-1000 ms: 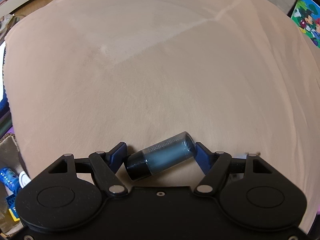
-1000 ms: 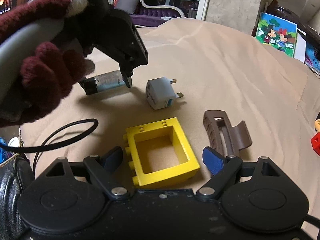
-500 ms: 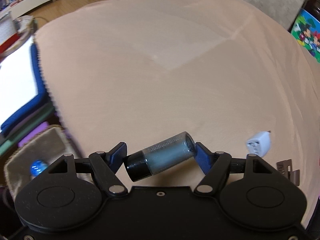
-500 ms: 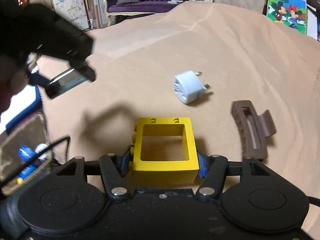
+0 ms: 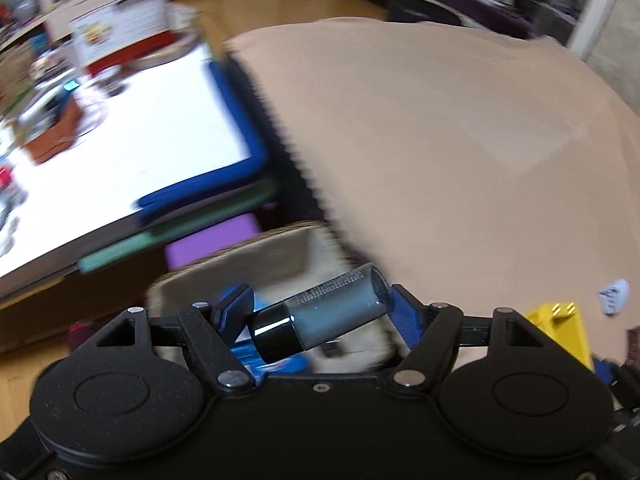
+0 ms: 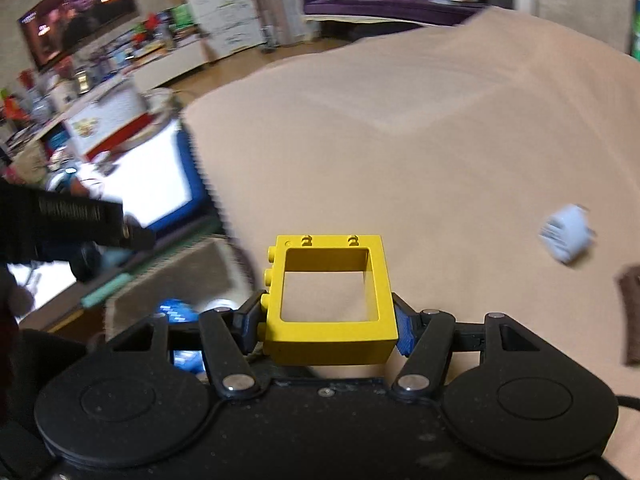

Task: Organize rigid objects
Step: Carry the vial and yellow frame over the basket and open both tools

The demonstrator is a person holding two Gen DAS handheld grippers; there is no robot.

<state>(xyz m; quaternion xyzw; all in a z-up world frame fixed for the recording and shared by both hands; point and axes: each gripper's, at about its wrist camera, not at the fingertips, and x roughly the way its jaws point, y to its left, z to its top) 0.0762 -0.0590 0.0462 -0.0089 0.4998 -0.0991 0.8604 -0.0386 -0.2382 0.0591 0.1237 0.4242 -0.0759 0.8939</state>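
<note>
My left gripper (image 5: 320, 312) is shut on a small clear vial with a black cap (image 5: 324, 316), held over a tan fabric basket (image 5: 240, 264) beside the beige-covered bed (image 5: 460, 140). My right gripper (image 6: 326, 326) is shut on a hollow yellow toy brick frame (image 6: 328, 300), lifted above the bed near its left edge; the frame also shows in the left wrist view (image 5: 560, 328). A white travel adapter (image 6: 566, 238) and a brown hair claw (image 6: 632, 312) lie on the bed at right. The left gripper (image 6: 80, 224) shows at the left of the right wrist view.
The basket (image 6: 176, 276) holds blue and white items (image 6: 176, 308). A white table with blue edge (image 5: 140, 132) stands left of the bed, with a box and clutter on it. A TV (image 6: 80, 12) and shelves are behind.
Both grippers have swung left toward the bed's edge. The left one now holds the vial over the basket. The right one closed on the yellow frame and lifted it.
</note>
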